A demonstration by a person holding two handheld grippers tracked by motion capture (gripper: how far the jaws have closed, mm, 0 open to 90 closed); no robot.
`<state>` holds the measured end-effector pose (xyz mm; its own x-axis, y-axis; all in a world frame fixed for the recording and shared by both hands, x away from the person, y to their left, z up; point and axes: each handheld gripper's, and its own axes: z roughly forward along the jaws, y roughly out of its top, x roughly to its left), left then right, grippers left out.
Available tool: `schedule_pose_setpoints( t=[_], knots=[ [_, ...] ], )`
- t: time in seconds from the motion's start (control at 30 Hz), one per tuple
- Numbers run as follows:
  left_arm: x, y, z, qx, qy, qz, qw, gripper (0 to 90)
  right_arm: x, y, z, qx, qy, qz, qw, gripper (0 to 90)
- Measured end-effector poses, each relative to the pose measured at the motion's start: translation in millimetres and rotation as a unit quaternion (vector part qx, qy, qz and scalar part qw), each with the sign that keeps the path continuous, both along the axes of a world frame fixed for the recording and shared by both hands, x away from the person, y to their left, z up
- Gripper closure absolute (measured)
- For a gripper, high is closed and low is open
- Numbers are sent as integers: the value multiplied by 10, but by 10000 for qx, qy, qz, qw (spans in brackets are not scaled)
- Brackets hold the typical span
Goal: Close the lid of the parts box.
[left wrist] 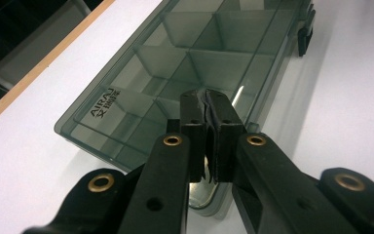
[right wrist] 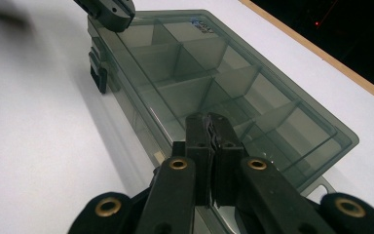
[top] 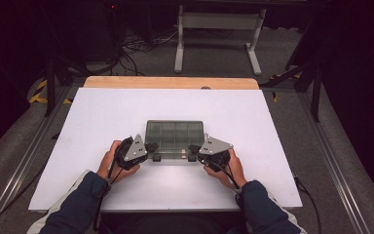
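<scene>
We see the smoky compartment box [top: 175, 135] mid-table on the white sheet [top: 102, 126], our left gripper [top: 151, 147] clenched empty at its near-left corner, right gripper [top: 194, 148] clenched empty at its near-right corner

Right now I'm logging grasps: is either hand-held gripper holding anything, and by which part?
Nothing is held. Both the left hand-held gripper and the right hand-held gripper have their jaws shut with nothing between them, poised at the near corners of the compartment box.

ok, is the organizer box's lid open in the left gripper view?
No, the clear lid lies flat and closed over the compartments of the smoky plastic organizer box, with a dark latch at its front edge.
</scene>
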<state>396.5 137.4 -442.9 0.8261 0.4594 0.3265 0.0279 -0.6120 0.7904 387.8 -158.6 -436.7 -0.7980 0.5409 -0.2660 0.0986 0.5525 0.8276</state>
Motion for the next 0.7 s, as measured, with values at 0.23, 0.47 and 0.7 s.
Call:
schedule_pose_setpoints(
  t=[0.23, 0.47, 0.7],
  knots=[
    [41, 29, -22, -101, 61, 36, 9999, 873, 15, -3, -9, 76, 37, 28, 10000, 886],
    [49, 30, -27, -135, 64, 28, 9999, 873, 19, 5, -20, -23, -133, -21, 9999, 892],
    [42, 26, -23, -141, 20, 30, 9999, 862, 25, -15, -13, 11, -161, -52, 9999, 894]
  ],
)
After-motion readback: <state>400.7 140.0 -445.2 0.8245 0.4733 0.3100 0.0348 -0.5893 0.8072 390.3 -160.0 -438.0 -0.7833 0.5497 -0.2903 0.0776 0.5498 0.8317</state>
